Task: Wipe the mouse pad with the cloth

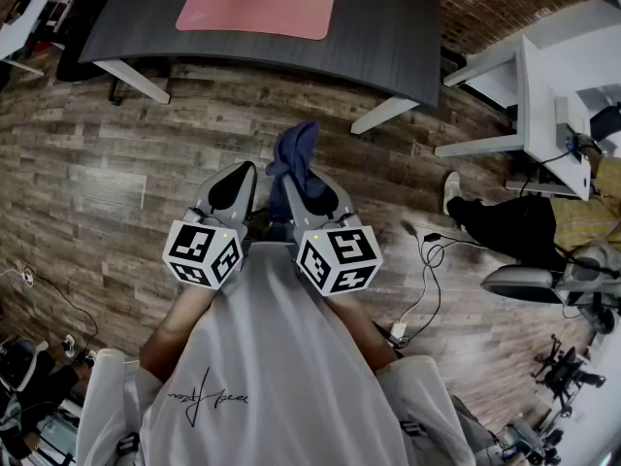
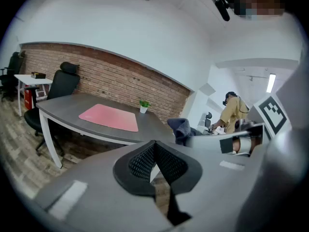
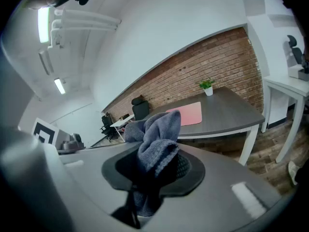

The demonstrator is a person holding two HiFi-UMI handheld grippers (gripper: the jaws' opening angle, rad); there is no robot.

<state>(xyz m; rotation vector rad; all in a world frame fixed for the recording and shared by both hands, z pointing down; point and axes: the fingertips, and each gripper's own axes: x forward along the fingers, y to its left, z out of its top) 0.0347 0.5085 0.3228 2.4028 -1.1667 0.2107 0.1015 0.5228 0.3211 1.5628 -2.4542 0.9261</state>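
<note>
Evidently the wipe is not yet begun: the right gripper pinches the one blue cloth, bunched upright above its jaws, seemingly for carrying. It is well apart from the single pink mouse pad, which lies flat toward the desk's near edge. Two grippers show; the left gripper has its jaws pressed together on nothing.

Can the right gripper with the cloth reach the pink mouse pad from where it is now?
Probably not yet. The right gripper, shut on the cloth, is close to the person's body, and a stretch of floor lies between it and the table with the mouse pad. Nothing blocks the way.
</note>
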